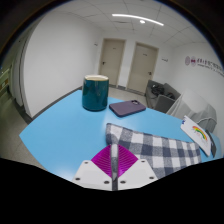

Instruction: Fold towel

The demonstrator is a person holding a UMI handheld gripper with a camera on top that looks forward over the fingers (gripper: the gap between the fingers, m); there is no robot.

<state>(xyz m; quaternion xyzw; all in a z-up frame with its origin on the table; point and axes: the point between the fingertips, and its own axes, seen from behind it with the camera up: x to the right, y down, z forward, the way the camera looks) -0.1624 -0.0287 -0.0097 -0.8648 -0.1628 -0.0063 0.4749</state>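
A grey and white checked towel (165,152) lies on the light blue table (60,135), just ahead and to the right of my fingers. My gripper (113,152) is shut on the towel's near corner. A thin strip of the cloth shows pinched between the two magenta pads (98,160), and the cloth rises from the fingertips and spreads away to the right.
A dark teal mug (94,93) stands beyond the fingers, to the left. A flat dark purple notebook (128,107) lies beyond the towel. A yellow-green object (203,135) sits at the towel's far right. A grey chair (165,97) and two doors (112,62) are behind the table.
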